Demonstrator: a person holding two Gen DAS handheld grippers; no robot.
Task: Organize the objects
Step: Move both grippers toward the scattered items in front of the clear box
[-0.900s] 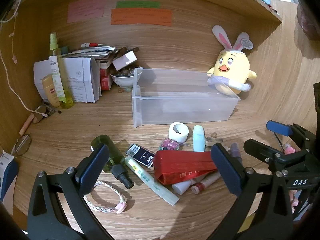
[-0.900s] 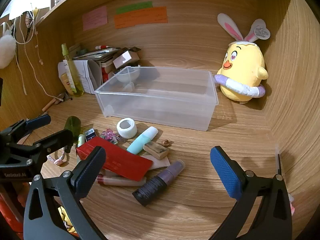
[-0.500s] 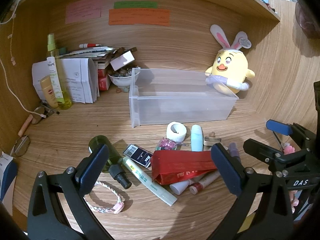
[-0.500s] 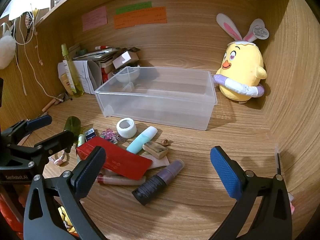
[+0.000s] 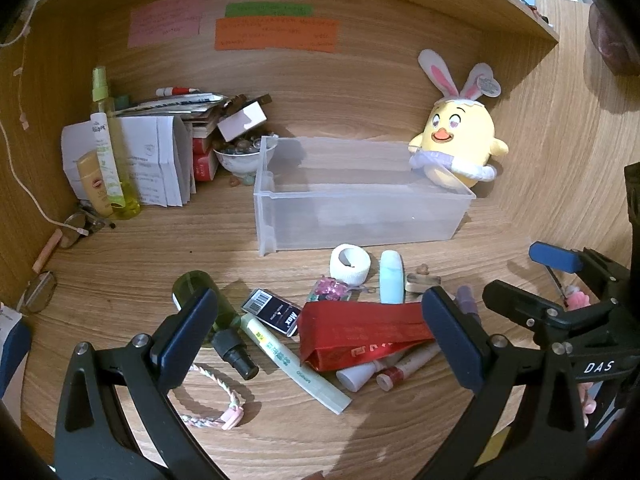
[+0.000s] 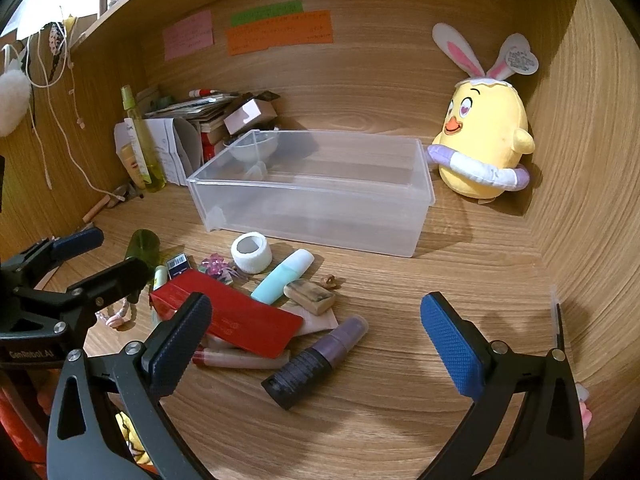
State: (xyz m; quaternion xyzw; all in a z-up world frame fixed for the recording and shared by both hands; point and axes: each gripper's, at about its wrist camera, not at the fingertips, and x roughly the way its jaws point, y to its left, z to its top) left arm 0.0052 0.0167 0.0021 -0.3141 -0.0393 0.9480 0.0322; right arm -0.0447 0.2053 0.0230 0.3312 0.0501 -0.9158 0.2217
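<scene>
An empty clear plastic bin (image 5: 360, 216) (image 6: 316, 200) stands mid-desk. In front of it lies a heap of small items: a red box (image 5: 360, 330) (image 6: 236, 320), a white tape roll (image 5: 350, 264) (image 6: 251, 252), a light-blue tube (image 5: 391, 282) (image 6: 282, 276), a dark green spray bottle (image 5: 208, 308), a pale green tube (image 5: 296, 364), a purple bottle (image 6: 316, 362) and a braided bracelet (image 5: 216, 400). My left gripper (image 5: 320, 340) hangs open above the heap. My right gripper (image 6: 316, 344) is open too, over the purple bottle. Neither holds anything.
A yellow plush chick (image 5: 456, 148) (image 6: 484, 140) sits right of the bin. At the back left are papers and boxes (image 5: 160, 152), a bowl (image 5: 244, 156) and a tall yellow spray bottle (image 5: 110, 148). Wooden walls (image 6: 592, 200) close in the desk; glasses (image 5: 40, 292) lie far left.
Both views have shifted only slightly; the bin and heap sit a touch lower left in the left wrist view. Both grippers remain open and no item has moved.
</scene>
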